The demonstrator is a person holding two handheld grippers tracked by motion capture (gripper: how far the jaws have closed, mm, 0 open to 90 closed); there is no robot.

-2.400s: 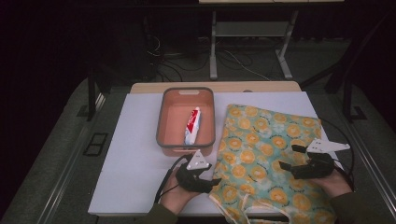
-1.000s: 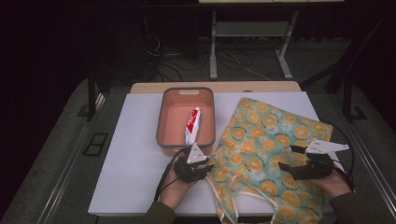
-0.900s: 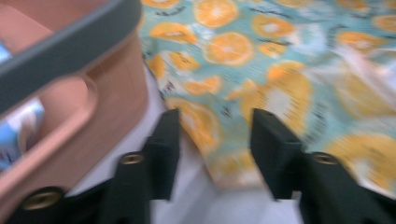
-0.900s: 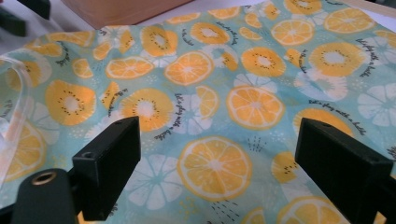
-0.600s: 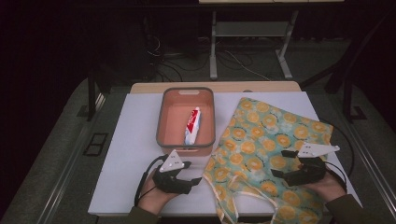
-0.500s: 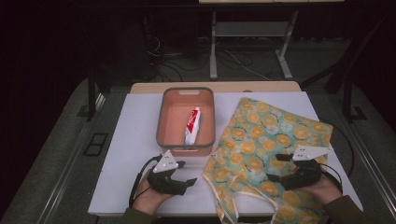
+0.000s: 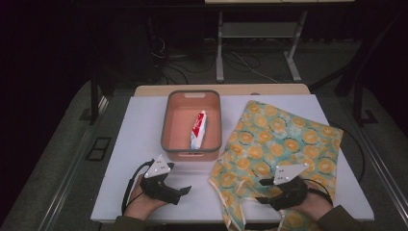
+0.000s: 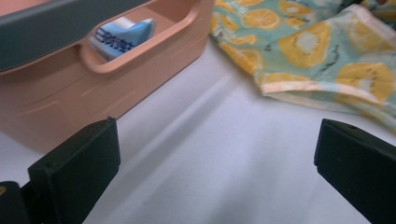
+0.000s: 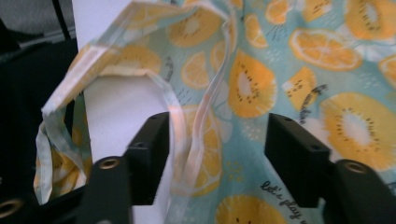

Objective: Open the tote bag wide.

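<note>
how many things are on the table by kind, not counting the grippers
orange bin: 1
toothpaste tube, lying in the bin: 1
fruit-print fabric bag: 1
total: 3

Place: a lab-style recording station, dimly lit.
Work surface: a white board (image 7: 139, 144) laid on a wooden table (image 7: 221, 89), lit against dark surroundings.
Floor: grey, with loose cables (image 7: 245, 62) trailing behind the table.
Background: the metal legs of a second table (image 7: 219, 48) stand at the rear.
Rigging: dark stands (image 7: 94, 96) flank the table.
</note>
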